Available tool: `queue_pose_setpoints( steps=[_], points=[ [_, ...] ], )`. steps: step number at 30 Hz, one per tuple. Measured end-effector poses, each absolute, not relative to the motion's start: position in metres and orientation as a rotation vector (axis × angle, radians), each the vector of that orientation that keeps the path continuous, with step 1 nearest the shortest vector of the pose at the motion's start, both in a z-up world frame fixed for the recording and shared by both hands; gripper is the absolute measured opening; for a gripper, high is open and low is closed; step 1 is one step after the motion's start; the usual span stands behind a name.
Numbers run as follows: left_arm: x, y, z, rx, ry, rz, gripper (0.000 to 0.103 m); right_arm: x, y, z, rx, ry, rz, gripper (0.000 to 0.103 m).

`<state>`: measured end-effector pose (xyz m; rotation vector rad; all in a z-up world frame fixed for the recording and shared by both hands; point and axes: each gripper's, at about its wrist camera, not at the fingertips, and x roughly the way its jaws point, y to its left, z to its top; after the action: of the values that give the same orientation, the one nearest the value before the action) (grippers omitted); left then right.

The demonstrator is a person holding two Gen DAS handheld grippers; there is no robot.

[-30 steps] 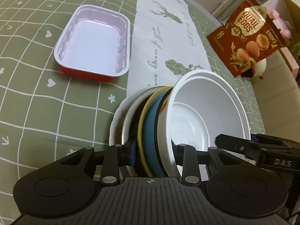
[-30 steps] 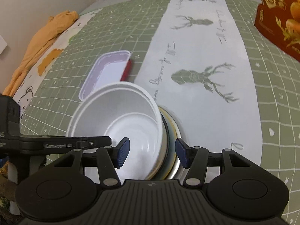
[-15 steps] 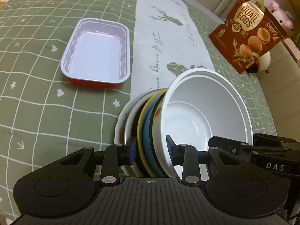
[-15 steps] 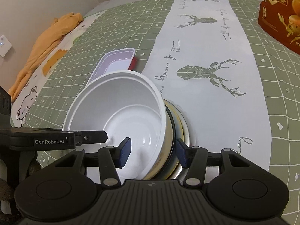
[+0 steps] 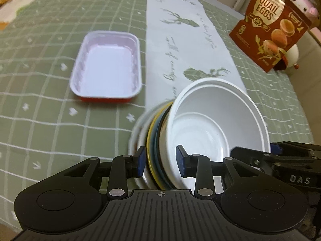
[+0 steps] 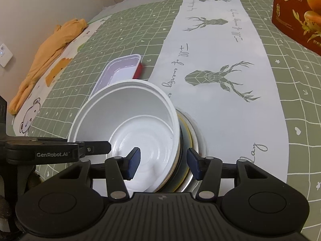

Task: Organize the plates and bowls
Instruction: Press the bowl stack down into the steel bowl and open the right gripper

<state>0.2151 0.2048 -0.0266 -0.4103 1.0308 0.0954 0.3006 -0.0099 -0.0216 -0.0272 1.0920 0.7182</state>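
Observation:
A tilted stack of dishes hangs between both grippers. On top sits a deep white bowl. Under it are a blue plate, a yellow-rimmed plate and a pale outer plate. A metal rim shows in the right wrist view. My left gripper is shut on the stack's near edge, one pad inside the bowl and one on the outer plate. My right gripper is shut on the opposite edge in the same way. I cannot tell whether the stack's far edge touches the cloth.
A white-lined red tray lies on the green checked cloth, left of the white deer-print runner. A Quail Eggs bag and a plush toy stand far right. An orange garment lies at the far left edge.
The left wrist view has risen and tipped, so the tray and cloth sit farther off. The stack has come up with both grippers, and both grips look unchanged.

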Motion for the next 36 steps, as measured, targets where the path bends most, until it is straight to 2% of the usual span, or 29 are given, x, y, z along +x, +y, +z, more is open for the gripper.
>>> queue_pose_setpoints(
  steps=[9, 16, 26, 36],
  points=[
    [0.211, 0.204, -0.018, -0.402, 1.021, 0.08, 0.032, 0.296, -0.004, -0.022, -0.032, 1.088, 0.739, 0.052],
    [0.21, 0.199, -0.015, -0.415, 1.012, 0.073, 0.032, 0.295, -0.014, -0.019, -0.104, 1.003, 0.65, 0.052],
    [0.232, 0.192, -0.008, -0.399, 0.995, 0.053, 0.034, 0.311, -0.035, -0.028, -0.052, 0.998, 0.577, 0.052],
    [0.229, 0.205, -0.004, -0.467, 0.958, 0.033, 0.031, 0.301, -0.028, -0.013, -0.027, 0.975, 0.648, 0.052]
  ],
)
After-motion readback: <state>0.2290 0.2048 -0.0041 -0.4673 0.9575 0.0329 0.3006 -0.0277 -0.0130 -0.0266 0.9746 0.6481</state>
